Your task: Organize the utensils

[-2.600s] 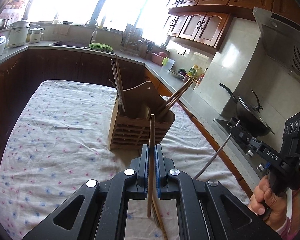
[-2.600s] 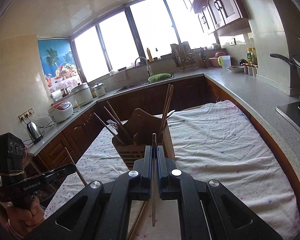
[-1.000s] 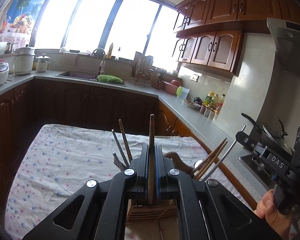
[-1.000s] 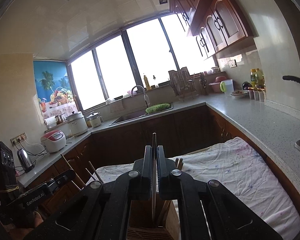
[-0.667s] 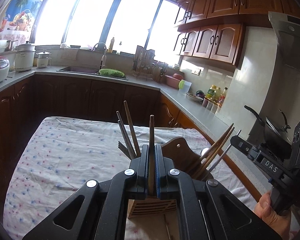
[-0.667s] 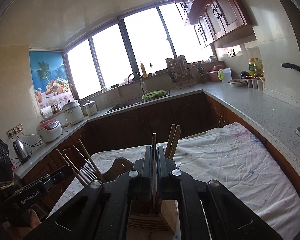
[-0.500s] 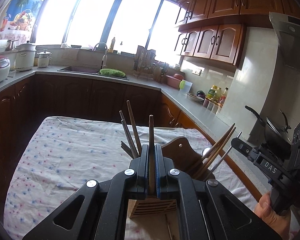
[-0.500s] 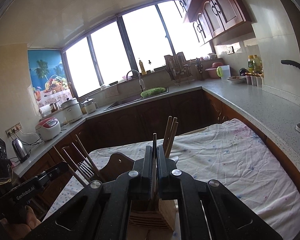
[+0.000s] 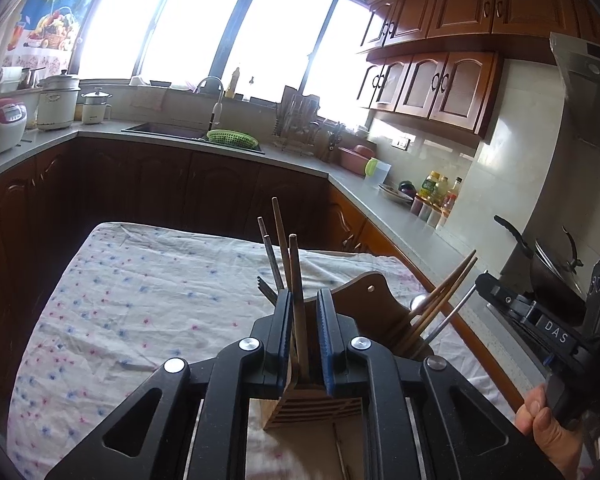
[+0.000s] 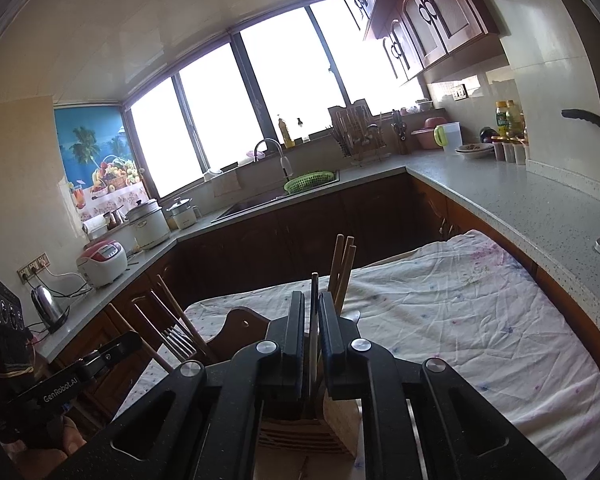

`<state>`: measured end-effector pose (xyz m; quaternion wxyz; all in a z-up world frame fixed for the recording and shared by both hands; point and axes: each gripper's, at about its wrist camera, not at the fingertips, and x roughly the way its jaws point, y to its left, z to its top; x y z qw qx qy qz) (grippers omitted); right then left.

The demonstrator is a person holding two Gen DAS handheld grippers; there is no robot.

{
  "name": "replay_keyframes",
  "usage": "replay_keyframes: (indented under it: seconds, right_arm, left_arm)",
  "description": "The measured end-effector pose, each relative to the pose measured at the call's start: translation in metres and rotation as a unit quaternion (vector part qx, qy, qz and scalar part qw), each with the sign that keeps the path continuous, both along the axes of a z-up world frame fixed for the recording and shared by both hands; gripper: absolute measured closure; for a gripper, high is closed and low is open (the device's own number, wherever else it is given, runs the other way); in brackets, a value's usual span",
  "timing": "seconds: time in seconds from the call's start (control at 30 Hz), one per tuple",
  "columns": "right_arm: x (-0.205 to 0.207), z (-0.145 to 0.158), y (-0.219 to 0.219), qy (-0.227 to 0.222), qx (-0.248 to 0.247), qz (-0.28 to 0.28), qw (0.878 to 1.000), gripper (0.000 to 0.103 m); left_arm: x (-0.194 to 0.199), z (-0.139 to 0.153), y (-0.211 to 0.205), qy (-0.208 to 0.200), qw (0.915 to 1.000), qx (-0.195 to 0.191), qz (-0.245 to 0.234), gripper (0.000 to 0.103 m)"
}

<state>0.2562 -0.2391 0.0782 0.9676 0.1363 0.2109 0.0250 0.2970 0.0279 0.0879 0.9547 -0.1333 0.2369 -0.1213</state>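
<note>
A cloth-draped table (image 9: 112, 300) filled the middle of the kitchen, ringed by grey countertop (image 10: 520, 196) and dark wooden cabinets, as you worked both grippers above the slatted wooden utensil holder (image 9: 316, 404) standing on the flowered cloth. Your left gripper (image 9: 305, 336) had just been opening: its jaws stood slightly spread with a wooden chopstick (image 9: 296, 280) upright between them, leaning toward the left pad and dropping into the holder's left compartment beside other sticks and a fork (image 9: 266, 286). Your right gripper (image 10: 311, 336) had likewise just been opening, jaws a little apart around a thin dark-tipped utensil (image 10: 314, 300) that ran down into the holder; whether either pad touched it was hard to tell from the wrist view. More chopsticks (image 9: 448, 292) fanned from the holder's right side, and one loose stick (image 9: 338, 440) lay on the cloth at its base. Your hand (image 9: 548, 432) showed at the frame's lower right.
</note>
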Motion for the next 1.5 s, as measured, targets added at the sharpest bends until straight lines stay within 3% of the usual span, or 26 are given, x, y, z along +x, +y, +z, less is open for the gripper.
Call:
replay_keyframes:
  seconds: [0.13, 0.23, 0.37, 0.47, 0.67, 1.07, 1.5]
  right_arm:
    - [-0.009, 0.006, -0.002, -0.015, 0.010, -0.002, 1.000, 0.061]
    - [-0.018, 0.009, -0.005, -0.023, 0.019, -0.006, 1.000, 0.054]
    - [-0.034, 0.011, -0.010, -0.035, 0.029, -0.012, 0.999, 0.027]
    - [-0.048, 0.010, -0.011, -0.038, 0.030, -0.017, 0.999, 0.014]
    - [-0.072, -0.004, -0.008, -0.022, 0.022, -0.015, 0.999, 0.008]
    - [-0.113, -0.036, 0.007, 0.016, 0.027, 0.006, 0.999, 0.008]
    - [-0.135, -0.025, 0.020, 0.009, 0.023, 0.024, 0.999, 0.008]
  left_arm:
    - [-0.006, 0.001, 0.001, 0.000, 1.0000, 0.000, 0.006, 0.083]
    - [-0.013, 0.000, 0.003, 0.002, 0.9999, -0.003, 0.011, 0.078]
    - [-0.030, -0.002, 0.011, -0.001, 0.9995, -0.005, 0.030, 0.049]
    - [-0.048, -0.007, 0.016, -0.001, 0.9980, 0.002, 0.064, 0.024]
    - [-0.083, -0.023, 0.019, 0.017, 0.9970, -0.011, 0.075, 0.022]
    - [-0.131, -0.030, 0.022, 0.040, 0.9960, -0.014, 0.079, 0.022]
    - [-0.161, -0.022, 0.030, 0.032, 0.9959, -0.021, 0.082, 0.022]
